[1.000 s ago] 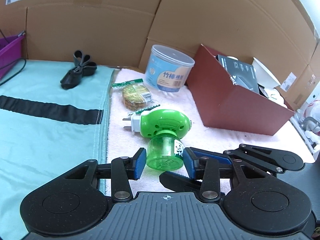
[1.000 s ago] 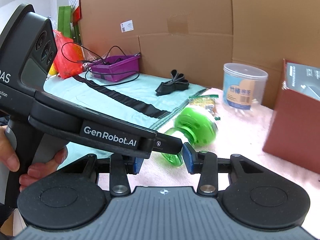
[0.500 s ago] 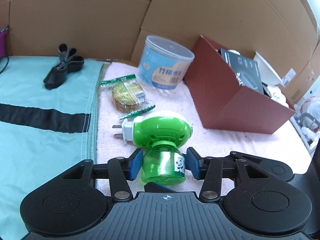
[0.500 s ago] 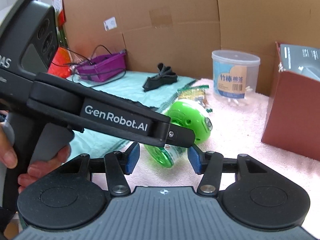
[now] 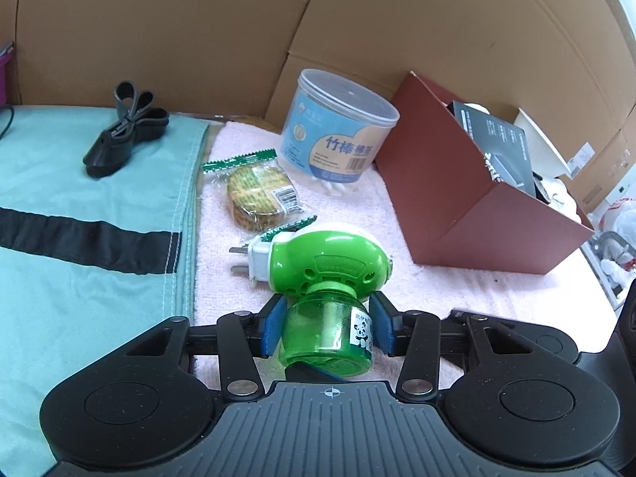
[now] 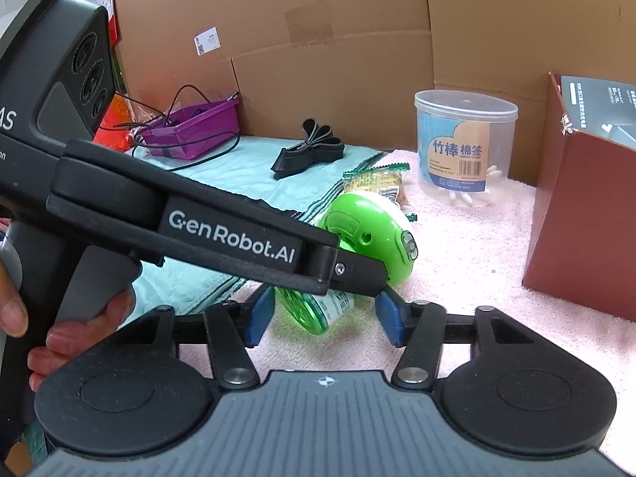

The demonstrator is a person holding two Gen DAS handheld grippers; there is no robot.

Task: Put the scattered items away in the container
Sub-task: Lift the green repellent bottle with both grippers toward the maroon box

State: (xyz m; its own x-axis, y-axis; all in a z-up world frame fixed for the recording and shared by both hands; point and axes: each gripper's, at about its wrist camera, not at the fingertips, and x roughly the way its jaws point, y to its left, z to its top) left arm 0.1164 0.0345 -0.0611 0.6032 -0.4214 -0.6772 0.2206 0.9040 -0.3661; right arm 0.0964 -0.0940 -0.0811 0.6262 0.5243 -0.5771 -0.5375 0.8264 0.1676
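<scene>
A green plug-in mosquito repeller [image 5: 326, 266] with a clear green bottle [image 5: 326, 338] lies on the pink towel [image 5: 497, 298]. My left gripper [image 5: 326, 328] has its blue pads either side of the bottle, touching or nearly touching it. In the right wrist view the repeller [image 6: 369, 234] lies just ahead of my right gripper [image 6: 324, 314], which is open and empty, its pads wide of the bottle [image 6: 314, 310]. The left gripper's body [image 6: 198, 222] crosses that view. The dark red box [image 5: 477, 198] stands at the right with a black item inside.
A wrapped biscuit [image 5: 258, 192] and a cotton-swab tub [image 5: 338, 143] lie behind the repeller. A black strap bundle [image 5: 123, 131] sits on the teal cloth [image 5: 79, 198]. A purple tray [image 6: 190, 131] with cables is far left. Cardboard walls stand behind.
My left gripper moved forward around the green bottle and its pads closed in on it. My right gripper opened wider and let the bottle go.
</scene>
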